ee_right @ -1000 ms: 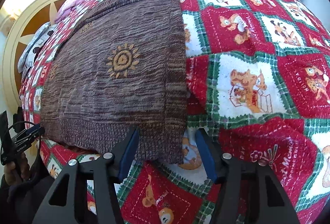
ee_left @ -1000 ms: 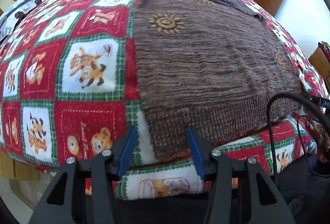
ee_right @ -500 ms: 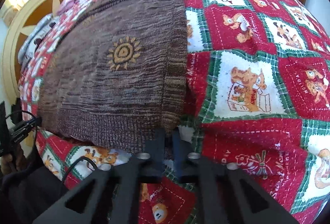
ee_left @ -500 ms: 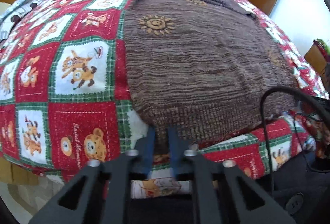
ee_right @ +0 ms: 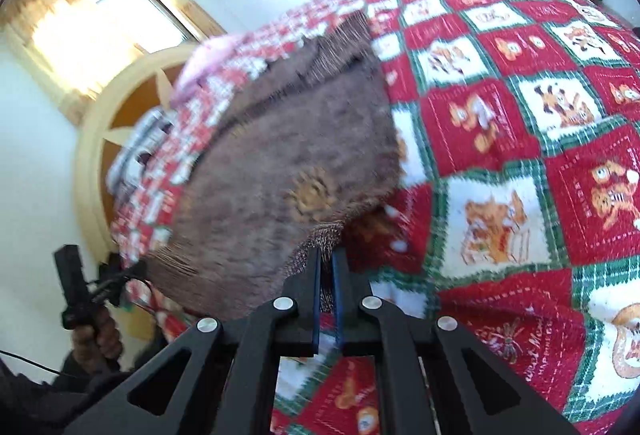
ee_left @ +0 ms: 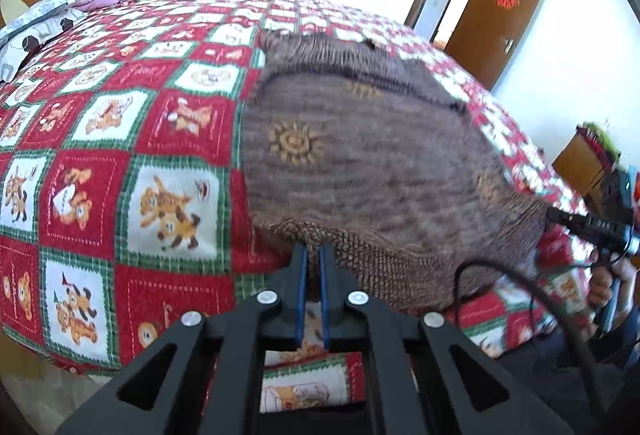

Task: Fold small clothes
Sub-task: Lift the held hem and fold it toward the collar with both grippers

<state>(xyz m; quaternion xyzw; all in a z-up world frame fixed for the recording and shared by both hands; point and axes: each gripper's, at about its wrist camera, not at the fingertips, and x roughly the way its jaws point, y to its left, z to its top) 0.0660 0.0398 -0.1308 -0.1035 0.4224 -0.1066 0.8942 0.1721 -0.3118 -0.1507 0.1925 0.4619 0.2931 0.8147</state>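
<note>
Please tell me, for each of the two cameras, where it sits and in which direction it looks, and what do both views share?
Left wrist view: sits on the left gripper, looks along its fingers over the brown sweater toward the door; the other hand shows at the right edge.
Right wrist view: sits on the right gripper, looks over the sweater toward the headboard and window; the other hand shows lower left.
Shared: the sweater's hem pinched in each gripper, and the red patchwork quilt.

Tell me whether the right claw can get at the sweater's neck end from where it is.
Probably not yet. The right claw is shut on the sweater at its ribbed hem, so it is occupied; the neck end lies far up the quilt, though nothing lies across the sweater between them.
</note>
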